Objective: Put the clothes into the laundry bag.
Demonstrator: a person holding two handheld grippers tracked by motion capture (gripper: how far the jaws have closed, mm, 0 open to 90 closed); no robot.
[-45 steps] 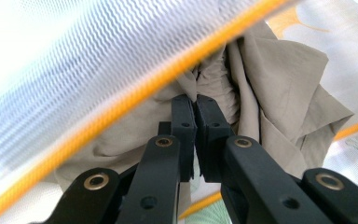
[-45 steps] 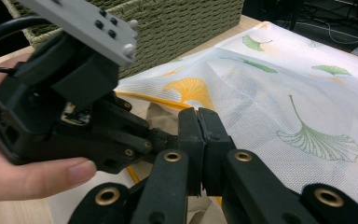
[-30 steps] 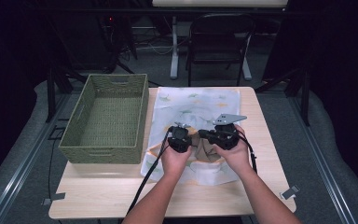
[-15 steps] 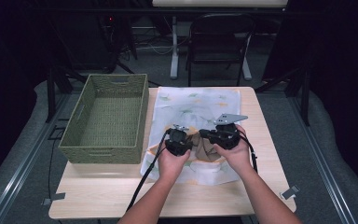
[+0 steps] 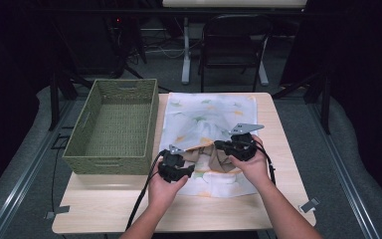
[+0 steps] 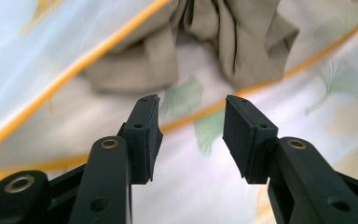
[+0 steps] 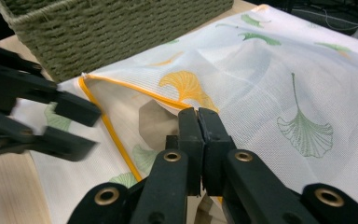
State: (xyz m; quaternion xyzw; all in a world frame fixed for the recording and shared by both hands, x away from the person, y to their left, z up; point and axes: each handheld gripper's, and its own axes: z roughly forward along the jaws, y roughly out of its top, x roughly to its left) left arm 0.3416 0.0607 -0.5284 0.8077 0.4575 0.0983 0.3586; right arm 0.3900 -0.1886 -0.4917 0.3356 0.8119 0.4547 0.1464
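A white mesh bag (image 5: pixel 204 112) printed with ginkgo leaves and edged in orange lies flat on the table. A crumpled tan cloth (image 5: pixel 205 155) sits at the bag's near opening, partly under the mesh. My right gripper (image 5: pixel 220 146) is shut on the bag's orange-trimmed edge (image 7: pixel 168 100) and lifts it a little. My left gripper (image 5: pixel 190 170) is open, just left of the cloth and above the bag's near part. In the left gripper view its open jaws (image 6: pixel 192 126) frame the mesh, with the tan cloth (image 6: pixel 233 37) just beyond them. The right gripper view shows the left gripper (image 7: pixel 91 130) blurred at the left.
An olive woven basket (image 5: pixel 109 162) stands on the table's left half, close beside the bag, and nothing shows inside it. Bare wooden table (image 5: pixel 258 209) runs along the near edge. A folding chair (image 5: pixel 234 40) stands behind the table.
My left gripper has drawn back toward the near edge and to the left, away from the tan cloth. More of the cloth shows. The right gripper has stayed put.
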